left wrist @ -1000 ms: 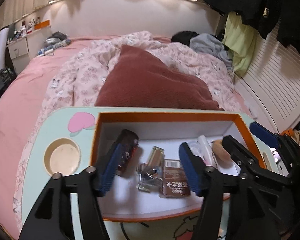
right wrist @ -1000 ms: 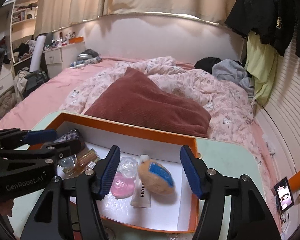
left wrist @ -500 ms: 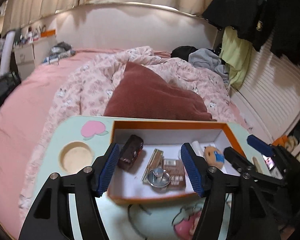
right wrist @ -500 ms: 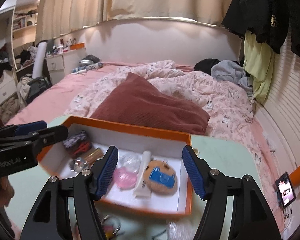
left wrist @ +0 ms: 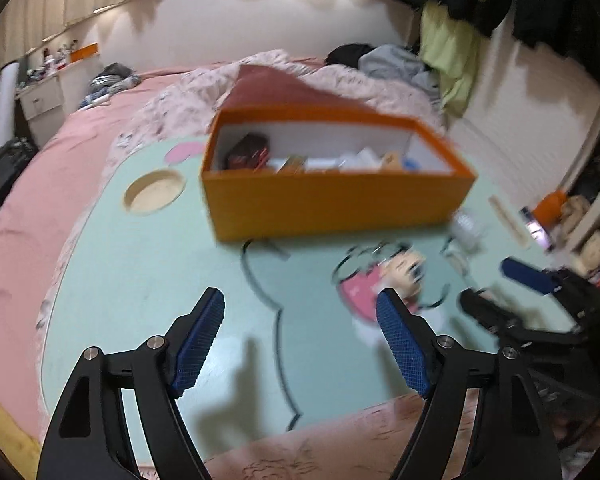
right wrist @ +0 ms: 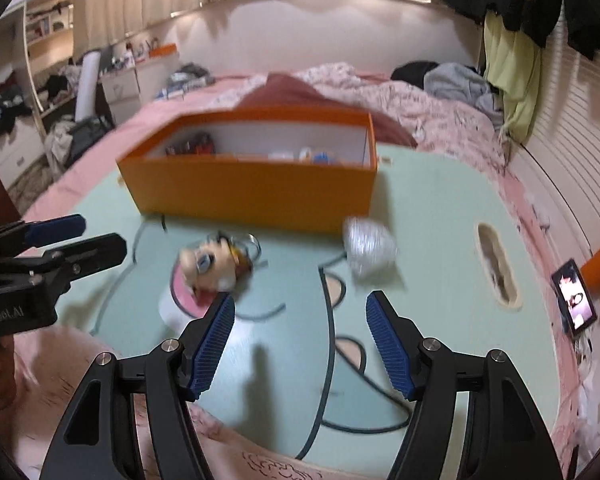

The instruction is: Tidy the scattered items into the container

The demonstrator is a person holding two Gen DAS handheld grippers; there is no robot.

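Both tongs are empty and pulled back to the near edge of the table (right wrist: pixel 440 208). Left tongs (left wrist: pixel 300 344) have just been opening, jaws now wide with only bare tabletop between them. Right tongs (right wrist: pixel 300 344) are open about as wide, also gripping nothing.

Orange box (right wrist: pixel 252 176) sits at 12 o'clock in both views and already holds several items. Two things are left outside it: a cartoon-face keychain (right wrist: pixel 216 264) at 11 o'clock from the right tongs, just in front of the box, and a crinkly clear packet (right wrist: pixel 368 252) at 1 o'clock, close to the box's near right corner.

Step in hand, as I read it, is the reach for the leftovers. Suggest one each: left tongs on the keychain, right on the packet, so the arms don't cross. Keep the jaws wide until they straddle the item, come down steeply, and close on the keychain's head rather than its ring. The packet looks soft and slippery, so pinch the middle. Frames are blurred; slow down before closing.

Versus a second ago: both tongs hung right over the open box, looking down at its contents. Now the box is well ahead and the two loose items have come into view.
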